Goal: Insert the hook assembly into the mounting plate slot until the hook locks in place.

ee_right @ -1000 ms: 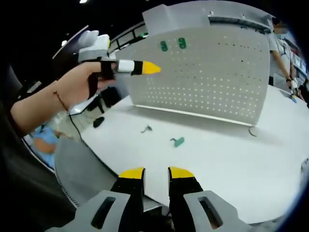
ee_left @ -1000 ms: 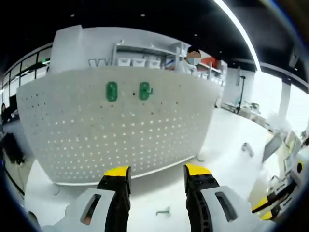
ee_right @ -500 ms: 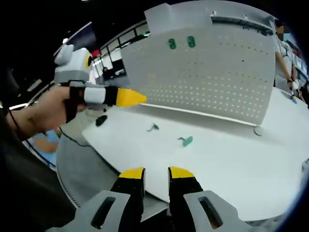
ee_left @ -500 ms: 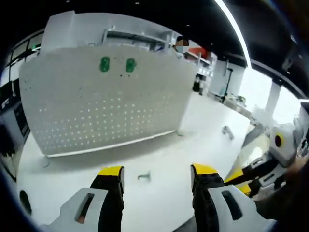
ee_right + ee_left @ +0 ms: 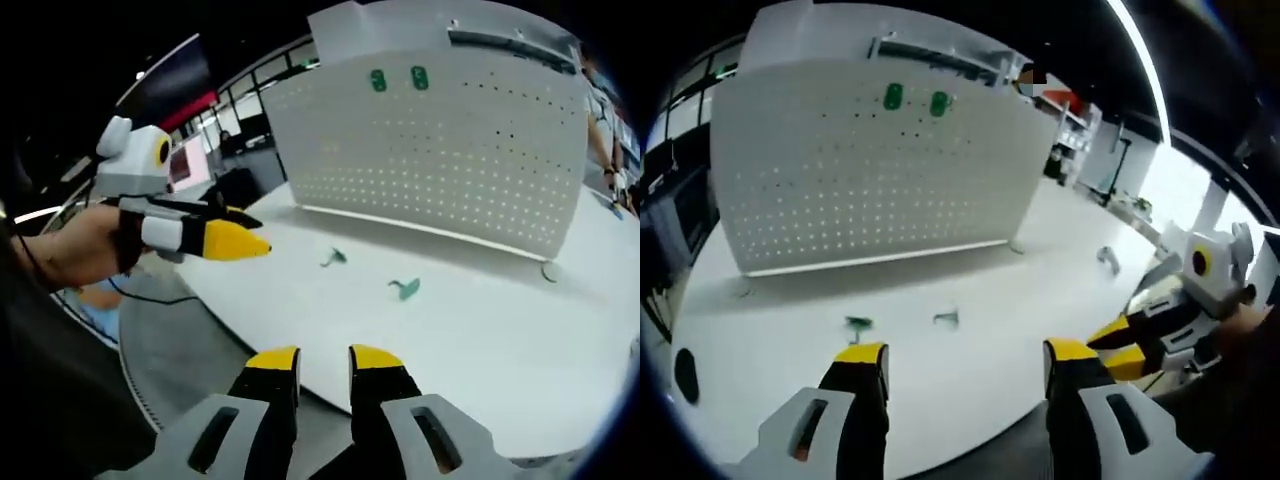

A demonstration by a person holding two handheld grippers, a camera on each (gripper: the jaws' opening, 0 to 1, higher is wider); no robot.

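Both hand-held grippers, left [image 5: 965, 362] and right [image 5: 324, 362], hover released and empty above the desk [image 5: 480, 340]; green hook [image 5: 405, 289] lies near the pegboard [image 5: 450, 150].

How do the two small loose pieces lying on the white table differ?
The green piece is coloured; the grey metal piece is dull and thinner. The green piece lies nearer the right gripper; the grey metal piece sits further towards the pegboard. Both lie loose on the table, untouched by either gripper.
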